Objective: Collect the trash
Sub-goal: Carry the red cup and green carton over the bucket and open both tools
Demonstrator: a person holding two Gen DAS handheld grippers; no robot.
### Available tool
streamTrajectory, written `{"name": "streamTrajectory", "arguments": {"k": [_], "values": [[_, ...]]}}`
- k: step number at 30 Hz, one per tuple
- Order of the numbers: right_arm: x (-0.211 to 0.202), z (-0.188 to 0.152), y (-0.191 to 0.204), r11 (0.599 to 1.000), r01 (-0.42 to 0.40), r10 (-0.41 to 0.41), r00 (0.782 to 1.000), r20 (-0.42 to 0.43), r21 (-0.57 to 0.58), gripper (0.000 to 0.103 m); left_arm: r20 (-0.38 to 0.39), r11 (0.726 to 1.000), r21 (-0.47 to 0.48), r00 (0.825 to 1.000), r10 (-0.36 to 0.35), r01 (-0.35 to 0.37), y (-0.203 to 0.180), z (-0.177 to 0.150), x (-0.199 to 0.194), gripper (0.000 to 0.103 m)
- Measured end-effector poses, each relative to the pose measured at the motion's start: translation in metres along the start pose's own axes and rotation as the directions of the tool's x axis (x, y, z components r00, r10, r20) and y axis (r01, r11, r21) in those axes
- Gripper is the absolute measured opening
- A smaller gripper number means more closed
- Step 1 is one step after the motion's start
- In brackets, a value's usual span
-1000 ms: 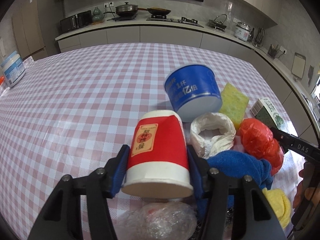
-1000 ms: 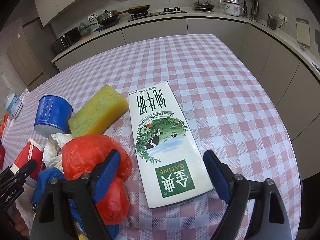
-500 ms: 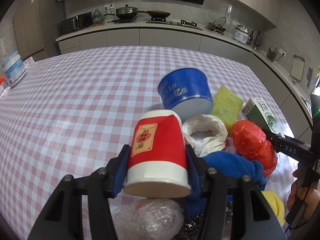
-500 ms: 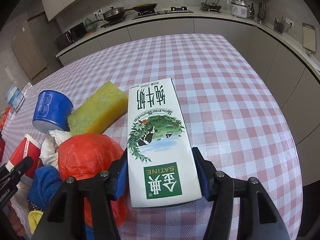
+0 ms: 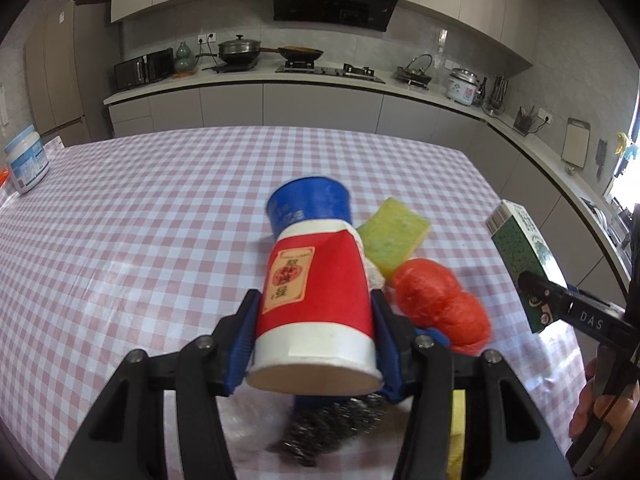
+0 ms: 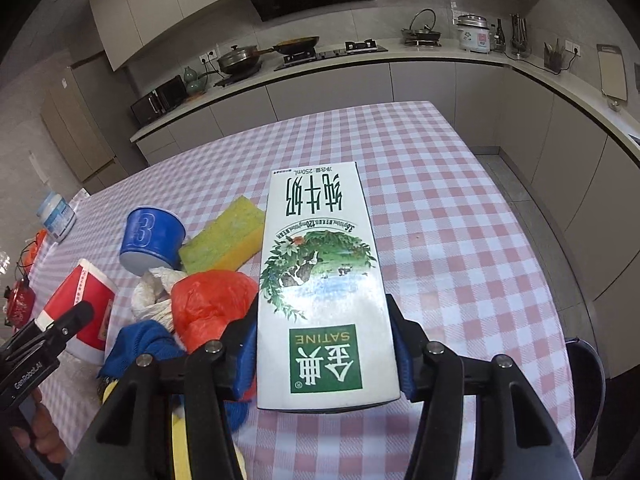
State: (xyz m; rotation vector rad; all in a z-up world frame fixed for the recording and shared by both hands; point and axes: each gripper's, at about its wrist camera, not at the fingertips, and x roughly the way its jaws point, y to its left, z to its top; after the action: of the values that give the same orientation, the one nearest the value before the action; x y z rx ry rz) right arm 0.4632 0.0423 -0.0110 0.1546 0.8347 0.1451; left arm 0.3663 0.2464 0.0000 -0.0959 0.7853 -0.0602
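Checked table point(image 5: 120, 240) carried the trash heap. My left tool point(image 5: 316, 336) clamped a red paper cup point(image 5: 316, 300), mouth toward me, interior hidden. My right tool point(image 6: 324, 344), jaws just closed, gripped a milk carton point(image 6: 320, 280). Blue cup point(image 6: 150, 240) lay tipped beside a sponge point(image 6: 224, 236).

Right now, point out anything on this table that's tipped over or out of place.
The blue cup lies on its side against the yellow sponge, amid a heap of a red bag, crumpled white paper and a blue cloth. No spill visible.
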Motion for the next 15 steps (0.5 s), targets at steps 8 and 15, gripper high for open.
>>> {"name": "streamTrajectory", "arguments": {"k": [8,15], "values": [[-0.048,-0.021,-0.030,1.000,-0.015,0.015,1.000,0.027,0.005,0.056,0.052,0.998,0.035,0.997,-0.055,0.053,-0.045,-0.008,-0.029,0.055],[-0.079,-0.044,-0.070,1.000,-0.011,0.011,1.000,0.025,0.014,0.056,0.033,0.993,0.052,0.994,-0.108,0.107,-0.089,-0.028,-0.033,0.055]]}}
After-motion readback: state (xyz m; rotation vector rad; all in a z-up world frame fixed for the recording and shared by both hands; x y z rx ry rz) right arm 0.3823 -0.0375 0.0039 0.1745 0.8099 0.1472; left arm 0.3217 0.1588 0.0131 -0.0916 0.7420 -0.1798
